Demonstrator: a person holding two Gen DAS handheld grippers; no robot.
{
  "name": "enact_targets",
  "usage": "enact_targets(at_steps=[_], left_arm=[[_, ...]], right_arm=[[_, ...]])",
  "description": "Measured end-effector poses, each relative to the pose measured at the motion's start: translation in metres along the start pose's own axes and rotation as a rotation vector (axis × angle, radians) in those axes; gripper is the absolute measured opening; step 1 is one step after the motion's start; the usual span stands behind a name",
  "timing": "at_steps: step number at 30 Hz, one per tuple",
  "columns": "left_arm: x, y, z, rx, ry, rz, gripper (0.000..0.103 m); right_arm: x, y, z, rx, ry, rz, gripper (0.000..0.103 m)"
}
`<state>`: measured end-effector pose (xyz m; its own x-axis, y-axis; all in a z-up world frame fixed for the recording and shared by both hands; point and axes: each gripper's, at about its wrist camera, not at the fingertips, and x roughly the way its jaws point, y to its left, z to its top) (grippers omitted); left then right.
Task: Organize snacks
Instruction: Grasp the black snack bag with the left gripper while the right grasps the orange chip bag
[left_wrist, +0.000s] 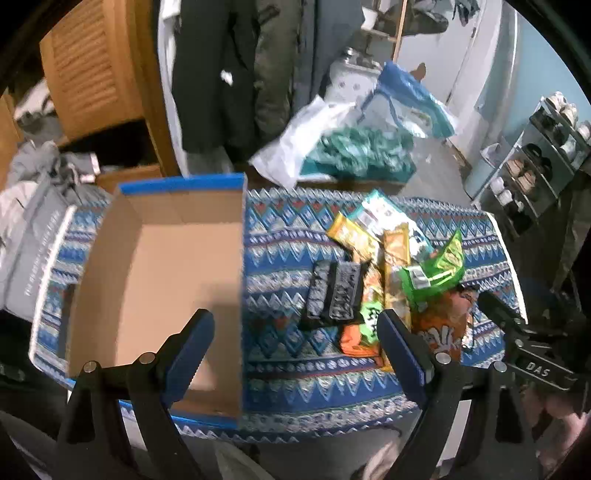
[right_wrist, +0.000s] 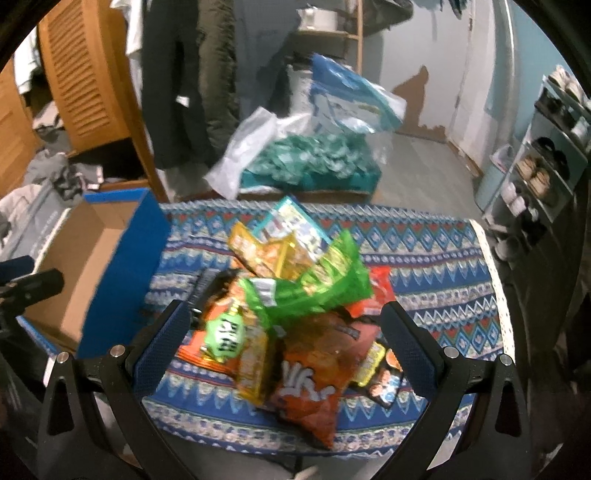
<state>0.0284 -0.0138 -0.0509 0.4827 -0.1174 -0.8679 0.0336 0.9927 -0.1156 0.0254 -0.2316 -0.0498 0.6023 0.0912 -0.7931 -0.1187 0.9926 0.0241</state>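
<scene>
Surface (left_wrist: 288, 369): covered with a blue patterned cloth.

Box (left_wrist: 162, 280): cardboard with blue rim, open, nothing seen inside; stands on the left part of the surface.

Snacks (right_wrist: 288, 314): loose pile of packets to the right of the box, overlapping one another. On top lies a green bag (right_wrist: 317, 284); nearest the camera an orange bag (right_wrist: 310, 384); two black packets (left_wrist: 332, 291) lie side by side at the pile's left edge.

Left tool (left_wrist: 295, 354): fingers apart, holding nothing, above the box's right wall.

Right tool (right_wrist: 284, 350): fingers apart, holding nothing, over the pile.
</scene>
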Motion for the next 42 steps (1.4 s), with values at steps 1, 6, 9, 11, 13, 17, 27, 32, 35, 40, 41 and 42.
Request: enact_targets(at_steps=[1, 6, 9, 11, 13, 17, 27, 32, 35, 40, 41, 42], left_arm=[[0.003, -0.001, 0.000, -0.003, 0.011, -0.006, 0.091], [0.024, -0.012, -0.002, 0.013, 0.058, -0.004, 0.091], [0.036, -0.016, -0.002, 0.024, 0.083, -0.006, 0.091], [0.046, -0.019, -0.003, 0.034, 0.106, -0.002, 0.091], [0.060, -0.021, -0.004, 0.044, 0.129, 0.012, 0.091], [0.077, -0.027, -0.002, 0.064, 0.145, 0.039, 0.091], [0.129, -0.038, 0.007, 0.021, 0.244, -0.003, 0.091], [0.155, -0.039, 0.016, -0.015, 0.272, -0.024, 0.091], [0.170, -0.041, 0.020, -0.026, 0.289, -0.038, 0.091], [0.191, -0.043, 0.021, -0.022, 0.314, -0.052, 0.090], [0.193, -0.042, 0.021, -0.024, 0.319, -0.056, 0.088], [0.198, -0.041, 0.022, -0.034, 0.329, -0.064, 0.086]], right_arm=[[0.005, -0.005, -0.004, 0.011, 0.016, -0.003, 0.101], [0.023, -0.021, -0.017, 0.057, 0.073, 0.000, 0.101], [0.034, -0.026, -0.021, 0.065, 0.098, -0.016, 0.101], [0.043, -0.029, -0.027, 0.069, 0.120, -0.028, 0.101], [0.052, -0.031, -0.032, 0.082, 0.142, -0.027, 0.101], [0.070, -0.037, -0.040, 0.121, 0.188, -0.011, 0.101], [0.109, -0.034, -0.055, 0.116, 0.254, -0.030, 0.094], [0.126, -0.039, -0.060, 0.134, 0.278, -0.021, 0.087], [0.133, -0.039, -0.062, 0.140, 0.289, -0.004, 0.080], [0.139, -0.037, -0.061, 0.119, 0.282, 0.003, 0.072], [0.140, -0.037, -0.060, 0.114, 0.280, 0.001, 0.071], [0.140, -0.037, -0.060, 0.109, 0.278, 0.000, 0.069]])
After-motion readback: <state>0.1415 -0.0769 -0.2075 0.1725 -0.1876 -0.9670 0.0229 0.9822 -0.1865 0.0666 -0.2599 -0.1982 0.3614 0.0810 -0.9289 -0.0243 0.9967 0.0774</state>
